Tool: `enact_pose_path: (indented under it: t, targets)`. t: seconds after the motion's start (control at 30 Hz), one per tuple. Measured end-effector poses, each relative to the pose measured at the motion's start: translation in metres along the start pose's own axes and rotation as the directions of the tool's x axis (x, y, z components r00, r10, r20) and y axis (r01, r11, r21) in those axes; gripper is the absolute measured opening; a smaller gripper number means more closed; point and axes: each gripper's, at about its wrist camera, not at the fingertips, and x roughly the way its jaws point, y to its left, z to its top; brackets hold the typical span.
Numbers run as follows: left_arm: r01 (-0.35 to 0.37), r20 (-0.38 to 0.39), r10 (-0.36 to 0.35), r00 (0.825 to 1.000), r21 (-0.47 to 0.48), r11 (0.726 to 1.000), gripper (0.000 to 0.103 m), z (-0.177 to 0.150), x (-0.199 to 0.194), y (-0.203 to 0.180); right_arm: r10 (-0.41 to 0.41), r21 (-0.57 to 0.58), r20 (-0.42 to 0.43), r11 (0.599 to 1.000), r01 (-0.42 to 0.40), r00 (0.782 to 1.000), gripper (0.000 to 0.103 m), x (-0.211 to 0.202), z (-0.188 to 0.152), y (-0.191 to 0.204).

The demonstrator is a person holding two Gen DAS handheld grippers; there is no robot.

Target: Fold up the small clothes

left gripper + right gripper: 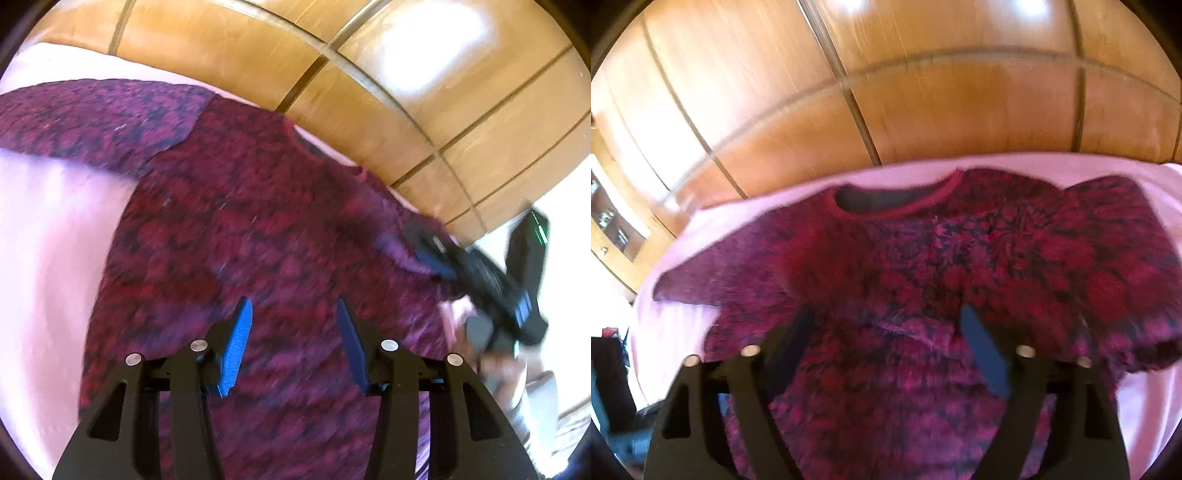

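Left tongs, right tongs agape over flat magenta-black floral sweater.

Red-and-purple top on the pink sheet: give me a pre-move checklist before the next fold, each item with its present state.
1. Top lies on the pink sheet, neckline visible: ok.
2. Left tongs open, nothing between the pads: ok.
3. Right tongs open and empty: ok.
4. Left sleeve spread out flat: ok.
5. Right sleeve smooth: not ok, it is bunched.
6. Hem straight: cannot tell, hidden behind the tongs.
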Motion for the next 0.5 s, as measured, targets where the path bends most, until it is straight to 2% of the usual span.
enact_pose_path:
  t: [0.03,0.07,0.1,0.17,0.3,0.43,0.47,0.5]
  targets:
    - [0.016,-0.004,-0.016,1.000,-0.011,1.000,0.047,0.008,0.005,-0.004,0.022,0.020,0.018,1.000,-0.023,1.000,0.091,-0.014,-0.006,-0.008]
    - [0.024,-0.006,-0.024,1.000,-0.017,1.000,0.054,0.014,0.009,-0.006,0.039,0.043,0.027,0.998,-0.040,0.999,0.093,-0.022,-0.002,-0.005]
    - [0.032,-0.007,-0.032,0.999,-0.027,0.999,0.065,0.020,0.013,-0.009,0.058,0.069,0.032,0.996,-0.060,0.998,0.094,-0.026,-0.005,-0.008]
    - [0.043,-0.008,-0.043,0.999,-0.056,0.998,0.070,0.032,0.023,-0.015,0.105,0.154,0.043,0.982,-0.111,0.994,0.094,-0.044,-0.017,-0.030]
    - [0.031,-0.040,-0.033,0.999,-0.056,0.998,0.070,0.054,0.054,-0.030,0.116,0.333,0.102,0.932,-0.143,0.988,0.095,-0.060,-0.035,-0.083]
    - [-0.015,-0.081,0.011,0.997,-0.054,0.998,0.069,0.067,0.084,-0.043,0.162,0.495,0.185,0.837,-0.234,0.969,0.095,-0.062,-0.045,-0.127]
    - [-0.023,-0.087,0.018,0.996,-0.057,0.998,0.066,0.071,0.091,-0.045,0.169,0.511,0.203,0.822,-0.252,0.964,0.096,-0.062,-0.045,-0.132]
    - [-0.039,-0.098,0.033,0.995,-0.062,0.997,0.056,0.075,0.099,-0.047,0.177,0.531,0.227,0.801,-0.274,0.958,0.096,-0.060,-0.046,-0.138]
